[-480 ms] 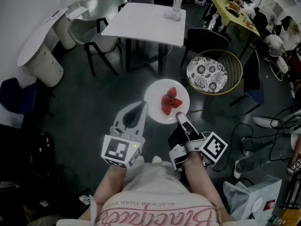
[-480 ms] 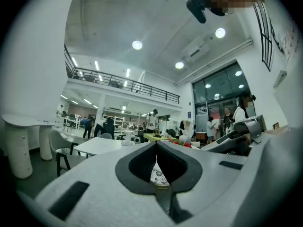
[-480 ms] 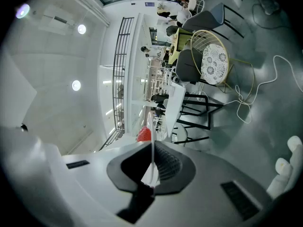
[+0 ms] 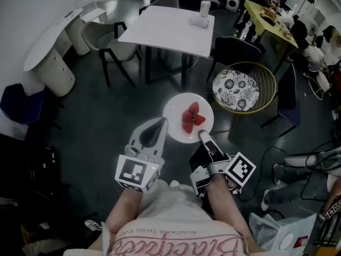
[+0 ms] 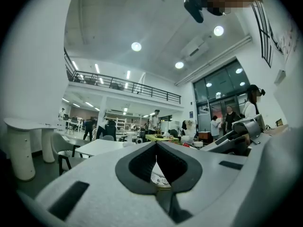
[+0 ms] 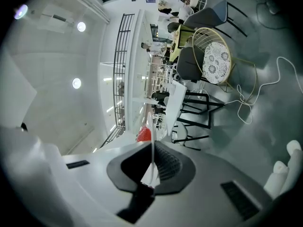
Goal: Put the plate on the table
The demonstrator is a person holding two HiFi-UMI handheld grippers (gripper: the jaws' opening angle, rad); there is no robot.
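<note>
Since half a second ago the white table [image 4: 160,31] and the wicker chair [image 4: 244,87] have slid a little lower in the head view, so the person seems to have edged forward, while both grippers and their load sit much as they did. In that view the plate [image 4: 176,122], carrying cut strawberries [image 4: 192,116], hangs in the air above the dark floor, well short of the table. The right gripper [image 4: 204,137] holds it by the near rim, and the left gripper [image 4: 159,125] sits just beside the plate's left edge, apart from it as far as this angle shows. The left gripper view shows the left gripper [image 5: 156,146] with its tips pressed together on nothing, only a thin sliver of the room visible lower between the pads, and the table [image 5: 102,147] some way ahead. The right gripper view shows the right gripper [image 6: 151,151] clamped on the plate [image 6: 151,129], which is seen edge-on with a strawberry [image 6: 144,135] above it. By my reading, the pick-up is done and the carry is under way. What remains is closing the distance to the table, setting the plate down level and letting go.
</note>
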